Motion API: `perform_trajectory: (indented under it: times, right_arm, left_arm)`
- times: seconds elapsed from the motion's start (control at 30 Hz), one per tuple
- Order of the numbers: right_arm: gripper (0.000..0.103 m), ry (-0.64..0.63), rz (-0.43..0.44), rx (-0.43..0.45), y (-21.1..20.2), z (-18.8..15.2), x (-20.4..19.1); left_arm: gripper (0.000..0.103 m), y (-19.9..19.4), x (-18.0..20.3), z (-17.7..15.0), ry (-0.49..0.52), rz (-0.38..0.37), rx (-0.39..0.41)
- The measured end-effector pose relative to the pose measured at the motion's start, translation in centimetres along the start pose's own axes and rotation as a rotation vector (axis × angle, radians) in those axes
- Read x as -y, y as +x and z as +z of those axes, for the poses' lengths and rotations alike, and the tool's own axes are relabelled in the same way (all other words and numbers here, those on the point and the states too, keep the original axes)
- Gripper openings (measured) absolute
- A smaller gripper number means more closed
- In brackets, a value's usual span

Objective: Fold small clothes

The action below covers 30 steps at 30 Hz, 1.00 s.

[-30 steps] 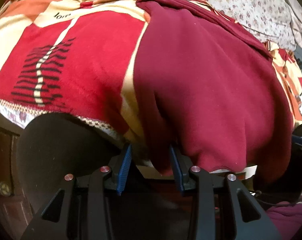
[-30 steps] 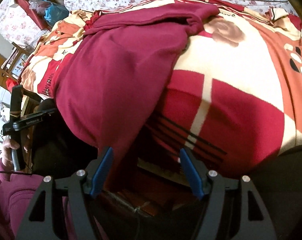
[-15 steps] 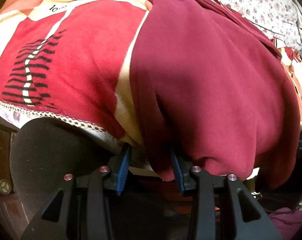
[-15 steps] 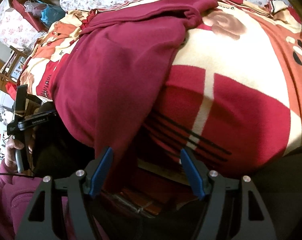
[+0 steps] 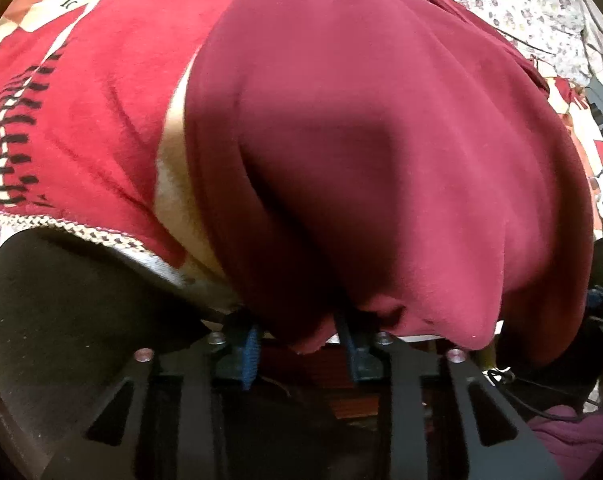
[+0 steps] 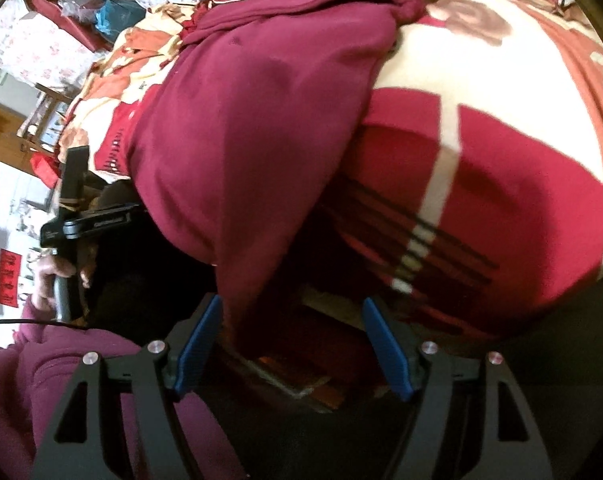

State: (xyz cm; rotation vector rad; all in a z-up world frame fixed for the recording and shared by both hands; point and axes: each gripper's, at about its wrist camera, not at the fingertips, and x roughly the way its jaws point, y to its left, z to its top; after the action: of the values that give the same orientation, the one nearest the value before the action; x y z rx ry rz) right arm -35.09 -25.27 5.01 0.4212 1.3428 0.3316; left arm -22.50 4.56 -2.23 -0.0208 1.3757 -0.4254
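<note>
A maroon sweatshirt (image 5: 381, 140) lies on a red, cream and orange patterned blanket (image 5: 81, 120), its hem hanging over the bed's near edge. My left gripper (image 5: 301, 340) is open with the hem's left corner hanging between its blue pads, which stand apart. In the right wrist view the sweatshirt (image 6: 253, 128) hangs down and its right corner drops just inside the left blue pad (image 6: 197, 348) of my open right gripper (image 6: 293, 344). The left gripper's body (image 6: 89, 220) shows at the left there, held by a hand.
A floral sheet (image 5: 521, 8) lies at the bed's far side. The blanket (image 6: 501, 160) spreads wide to the right in the right wrist view. A wooden bed frame (image 6: 309, 376) lies below the fingers. Furniture and bags (image 6: 101, 16) stand at the far left.
Both grippers have moved closer to the bed's edge and the sweatshirt hem. The hem corner now sits lower between the left pads. The jaw gaps look unchanged.
</note>
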Motion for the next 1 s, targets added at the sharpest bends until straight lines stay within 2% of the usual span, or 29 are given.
perform_trajectory:
  times: [0.07, 0.2, 0.27, 0.33, 0.37, 0.4, 0.43, 0.53, 0.6, 0.83, 1.0]
  right_arm:
    - [0.076, 0.019, 0.026, -0.005, 0.8, -0.1, 0.0]
    - [0.076, 0.032, 0.075, -0.007, 2.4, -0.3, -0.3]
    - [0.071, 0.017, 0.074, -0.006, 3.2, -0.5, -0.5]
    - [0.041, 0.006, 0.007, -0.025, 3.9, -0.4, -0.9]
    - [0.032, -0.001, -0.013, -0.029, 4.1, -0.4, -1.0]
    - [0.018, -0.01, -0.027, -0.025, 4.1, -0.3, -1.2]
    - [0.009, -0.023, -0.03, -0.016, 3.8, -0.3, -1.5]
    - [0.008, -0.075, 0.007, 0.023, 2.3, -0.2, -2.5]
    - [0.008, -0.098, 0.044, 0.07, 0.4, 0.0, -3.1]
    - [0.008, -0.096, 0.204, 0.219, -5.8, 0.6, -3.4]
    - [0.008, -0.07, 0.27, 0.294, -7.9, 1.7, -3.1]
  left_arm:
    - [0.0, -0.2, -0.1, 0.0, -0.011, -0.006, 0.005]
    - [0.0, -1.5, 0.2, -0.7, -0.012, -0.024, 0.038]
    - [0.0, -2.4, 0.3, -1.0, -0.008, -0.036, 0.056]
    - [0.0, -3.5, -0.2, -1.2, -0.017, -0.065, 0.071]
    - [0.0, -3.9, -0.5, -1.4, -0.026, -0.078, 0.077]
    - [0.0, -4.5, -0.6, -1.9, -0.037, -0.087, 0.082]
    - [0.0, -5.1, -0.8, -2.2, -0.046, -0.093, 0.088]
    - [0.0, -7.0, -1.1, -3.0, -0.05, -0.105, 0.111]
    - [0.0, -8.6, -1.3, -2.9, -0.034, -0.086, 0.146]
    - [0.0, -12.7, -0.6, -3.0, -0.016, -0.072, 0.272]
    - [0.0, -14.4, -0.4, -2.3, -0.024, -0.078, 0.338]
